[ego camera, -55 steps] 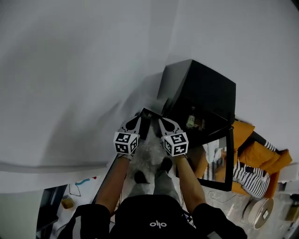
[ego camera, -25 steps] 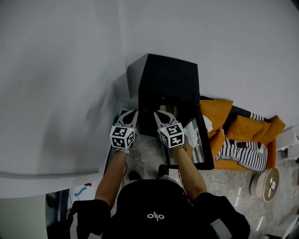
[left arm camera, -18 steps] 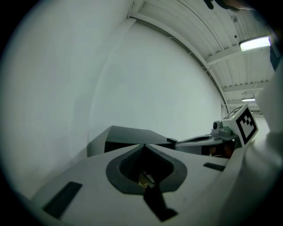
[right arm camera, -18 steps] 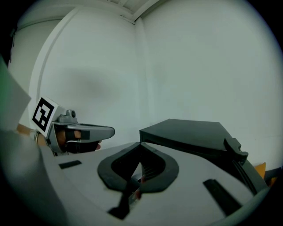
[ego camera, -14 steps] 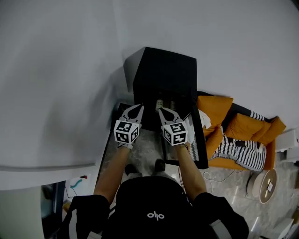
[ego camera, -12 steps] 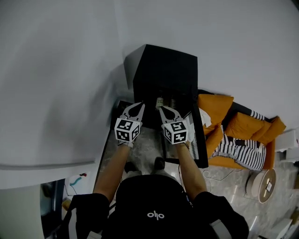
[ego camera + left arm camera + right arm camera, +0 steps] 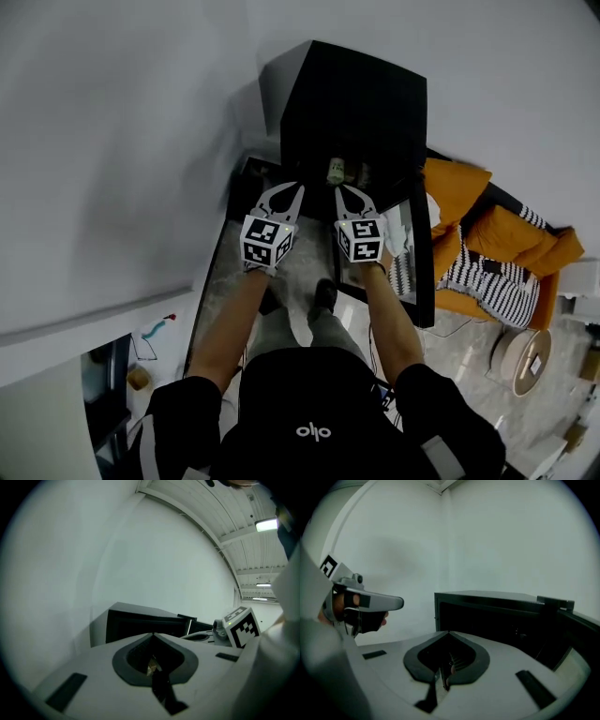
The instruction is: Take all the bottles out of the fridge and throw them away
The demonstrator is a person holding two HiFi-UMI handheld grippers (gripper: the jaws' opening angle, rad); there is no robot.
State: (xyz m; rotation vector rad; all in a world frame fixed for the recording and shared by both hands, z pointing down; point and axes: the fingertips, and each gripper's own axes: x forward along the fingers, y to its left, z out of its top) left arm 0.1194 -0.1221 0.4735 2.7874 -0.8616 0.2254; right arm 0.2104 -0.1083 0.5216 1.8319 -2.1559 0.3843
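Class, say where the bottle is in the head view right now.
The bottle sits inside the open black fridge, at upper centre of the head view, just beyond the tips of the right gripper.

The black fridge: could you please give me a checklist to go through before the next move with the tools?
1. Hinged black door of the black box-shaped fridge open: ok, it is swung to the right.
2. Bottle in sight: ok, one pale-topped bottle stands at the opening.
3. Further bottles inside: cannot tell, the interior is dark.
4. Left tool empty: ok, nothing is between its jaws.
5. Right tool empty: ok.
6. Tools opened for a grasp: not ok, both are shut.
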